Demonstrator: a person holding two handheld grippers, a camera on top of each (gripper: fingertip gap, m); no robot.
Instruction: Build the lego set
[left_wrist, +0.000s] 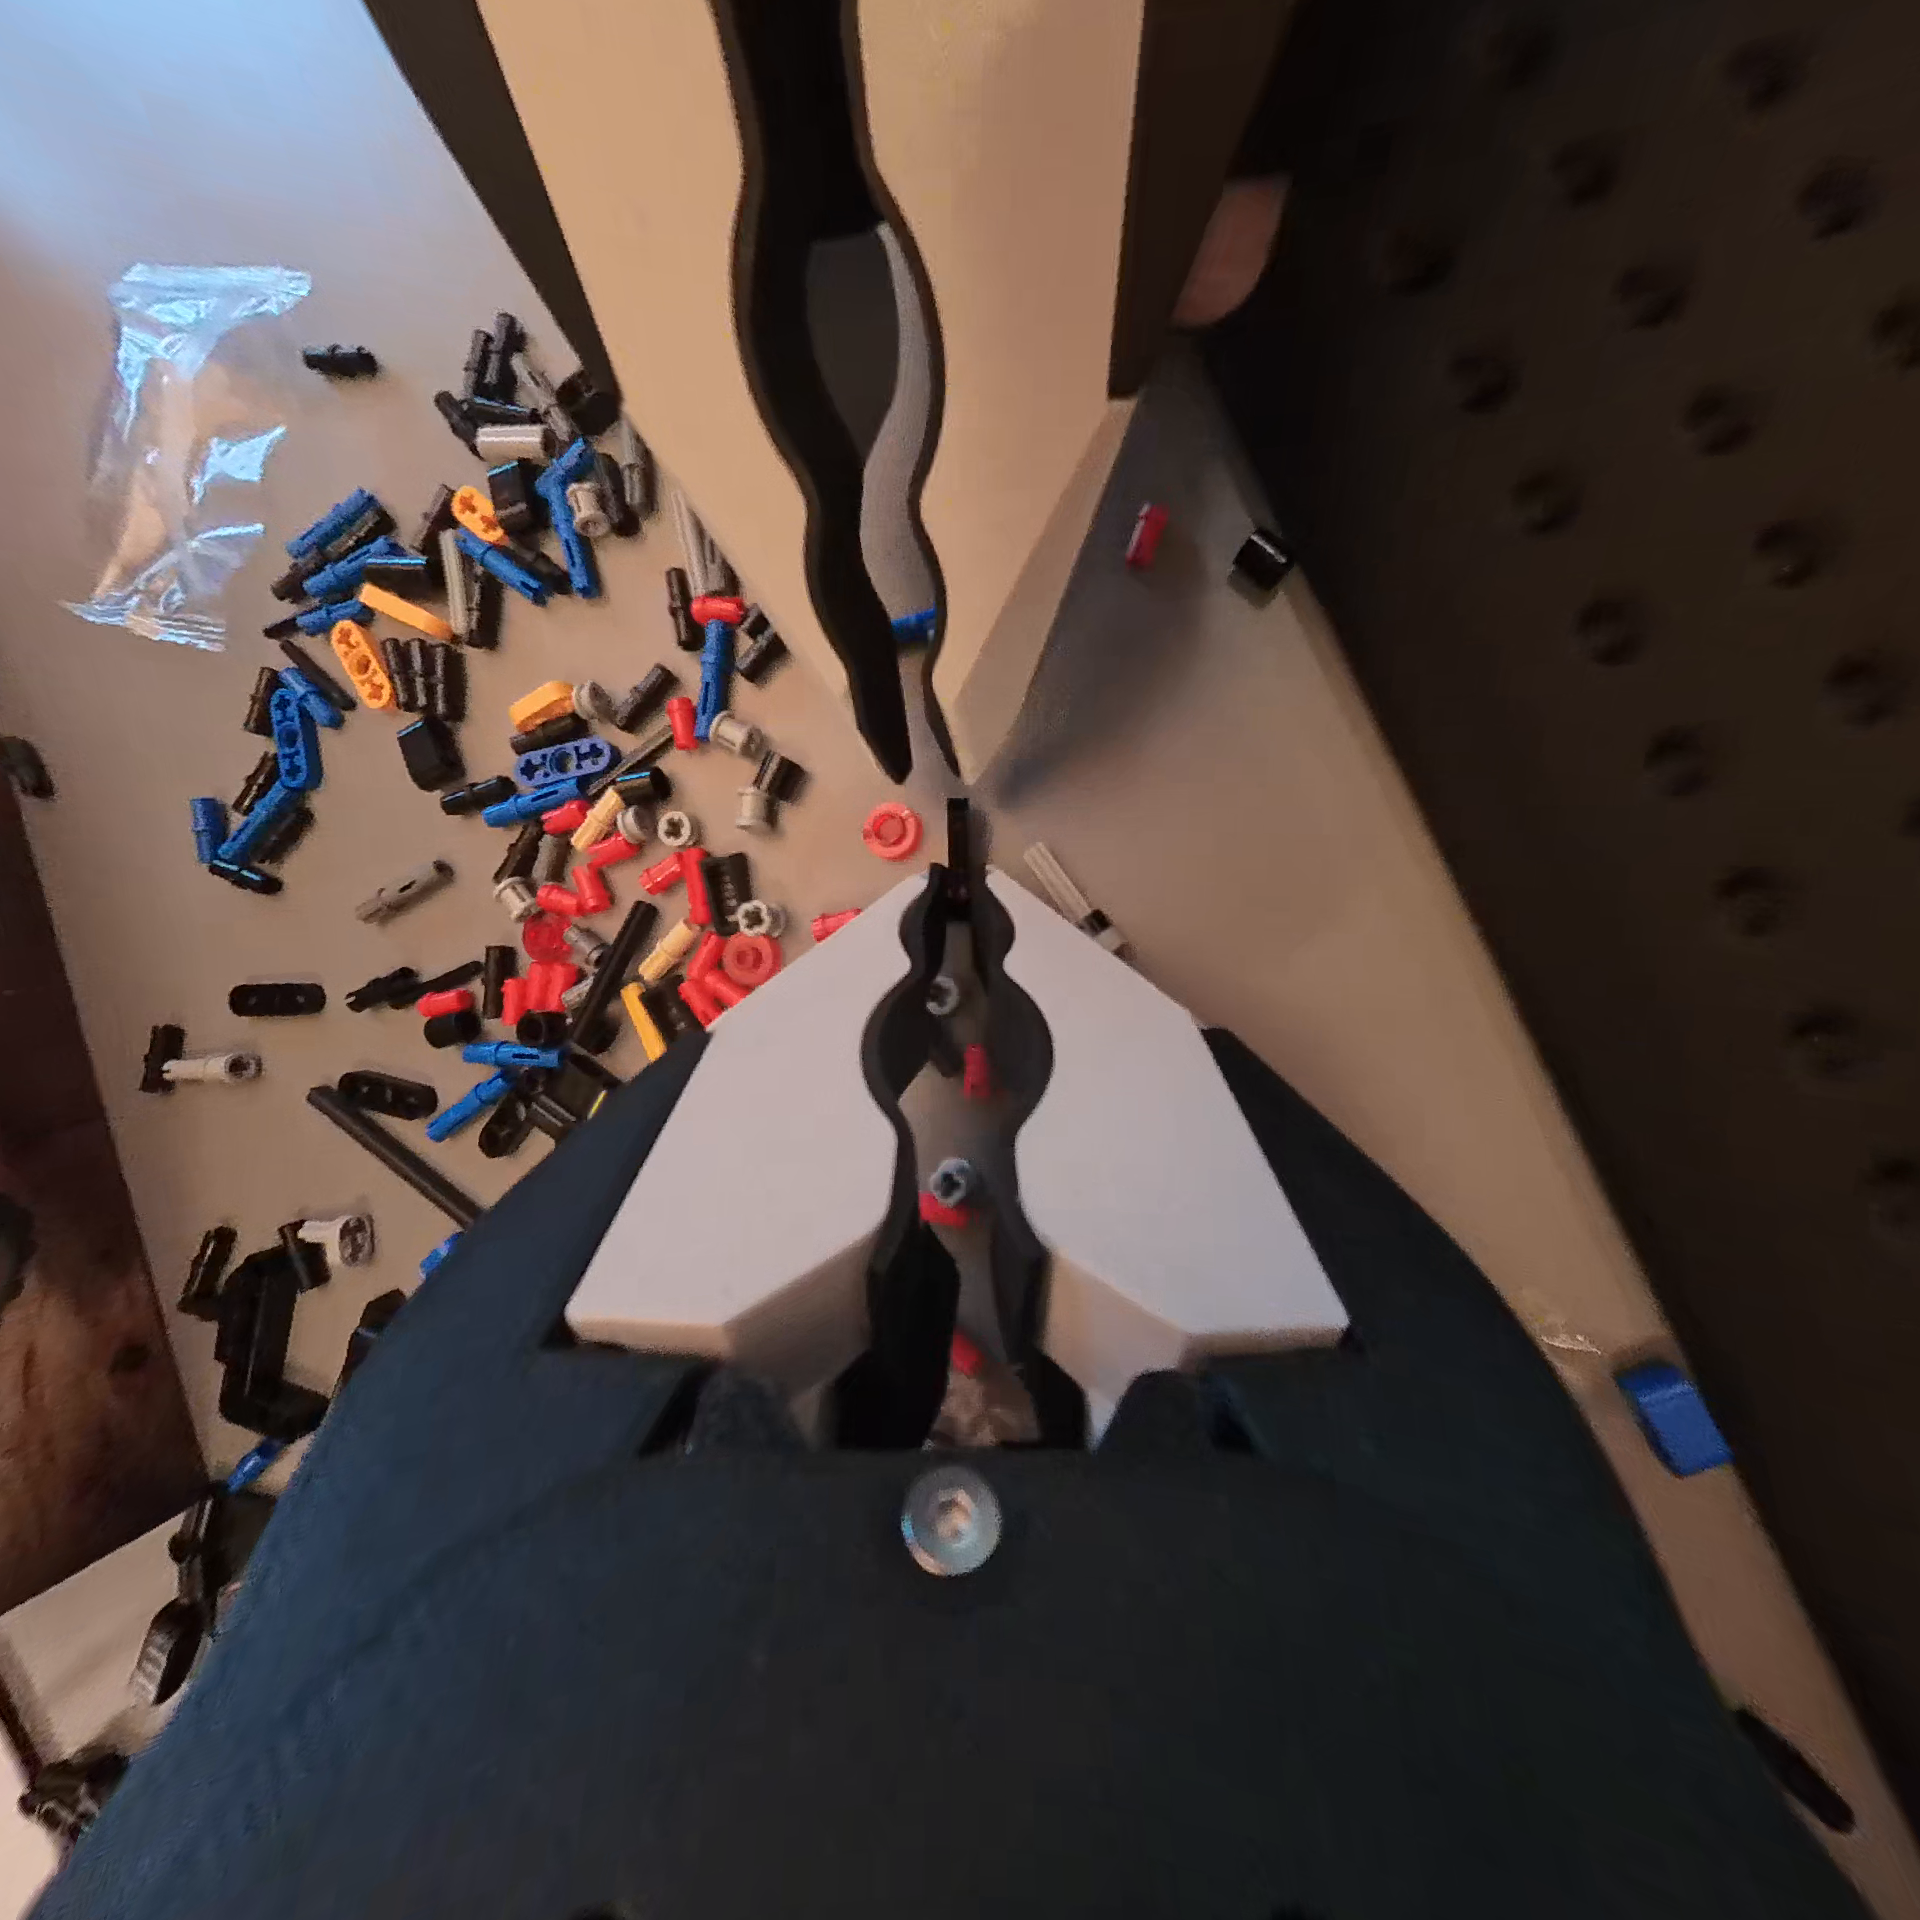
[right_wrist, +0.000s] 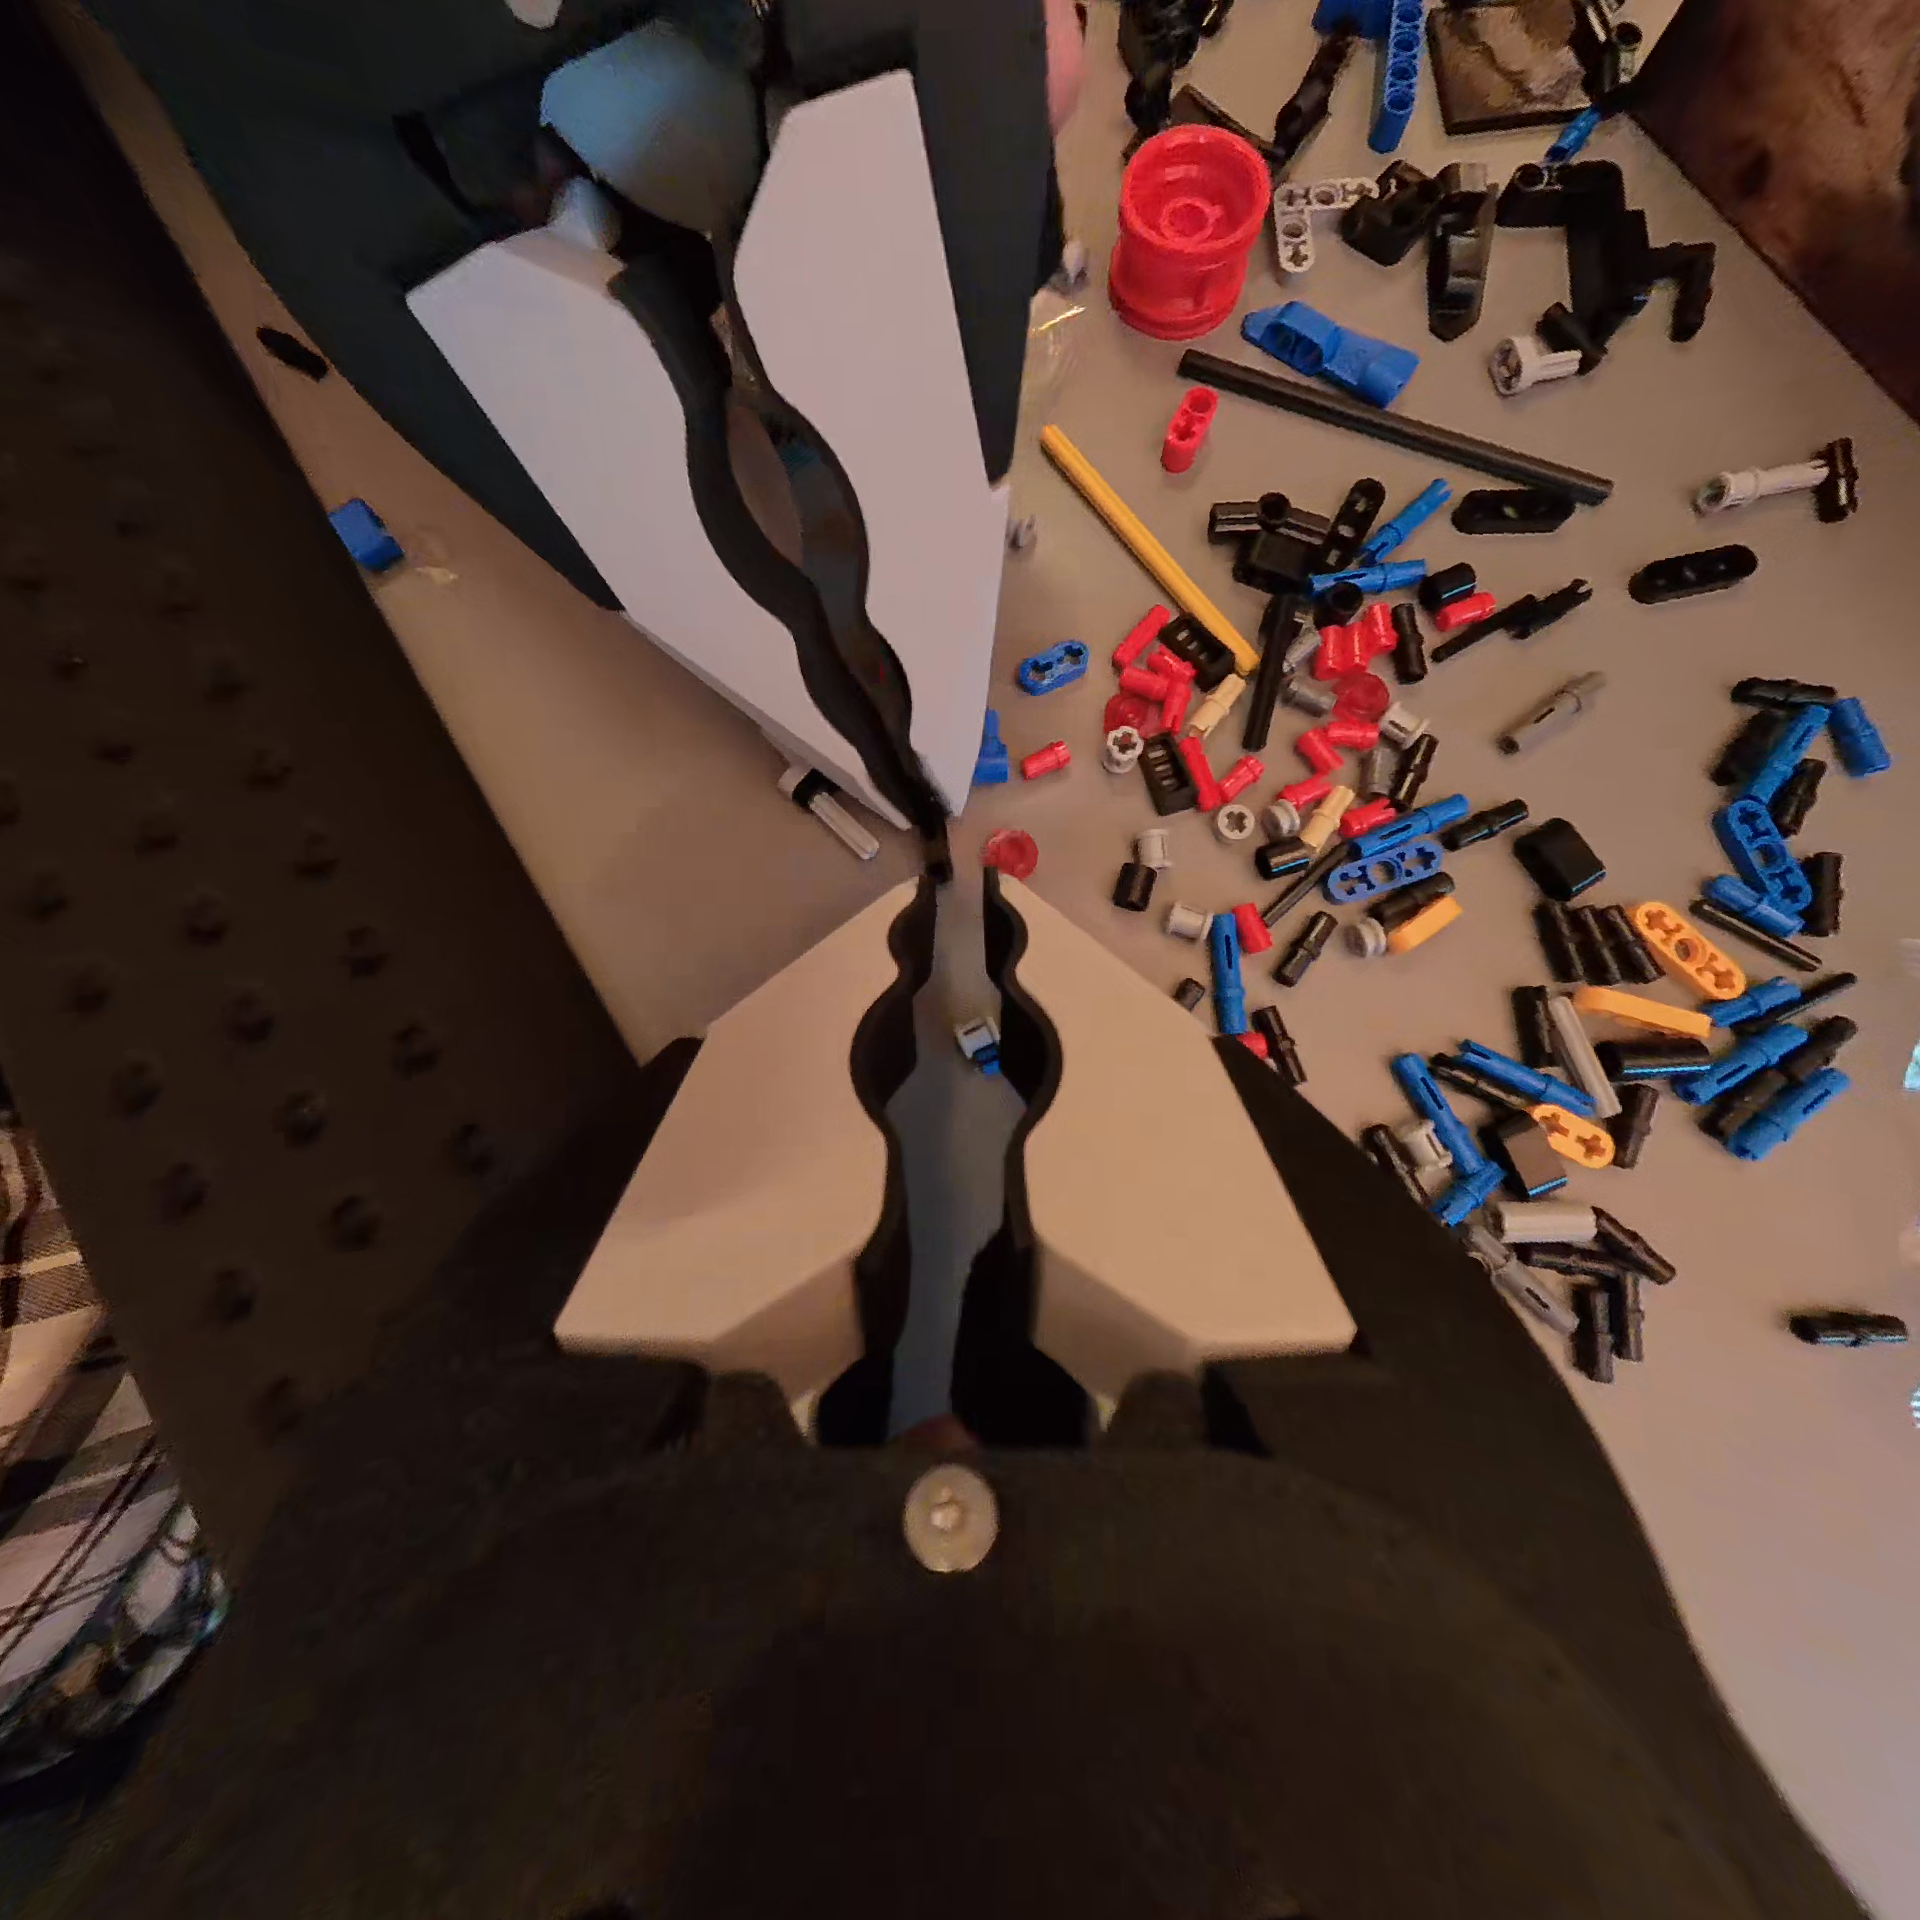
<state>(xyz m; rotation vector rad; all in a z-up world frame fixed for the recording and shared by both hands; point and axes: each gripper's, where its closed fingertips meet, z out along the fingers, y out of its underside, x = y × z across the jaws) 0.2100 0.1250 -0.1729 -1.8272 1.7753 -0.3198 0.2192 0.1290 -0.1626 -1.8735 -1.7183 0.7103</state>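
My left gripper (left_wrist: 958, 878) is shut on a small black Lego pin (left_wrist: 958, 831) that sticks out past its fingertips, just above the grey table (left_wrist: 1195, 727). My right gripper (left_wrist: 923, 767) comes in from the opposite side, tip to tip. Its jaws stand a narrow gap apart and empty, just short of the pin's free end. In the right wrist view my right gripper (right_wrist: 956, 883) is at the bottom, and the left gripper (right_wrist: 928, 805) reaches down from the top with the black pin (right_wrist: 938, 864). A red round stud (right_wrist: 1010, 850) lies beside the tips.
Several loose red, blue, black and orange pieces (left_wrist: 540, 748) are scattered beside the grippers. A red wheel hub (right_wrist: 1184, 234), a yellow axle (right_wrist: 1143, 545) and a long black axle (right_wrist: 1392, 426) lie farther off. A clear plastic bag (left_wrist: 182, 436) lies at the back. A dark perforated board (left_wrist: 1662, 623) borders the table. The grippers are tip to tip, or close to it. The long black axle (right_wrist: 1392, 426) is about 12 cm from both grippers' fingertips.
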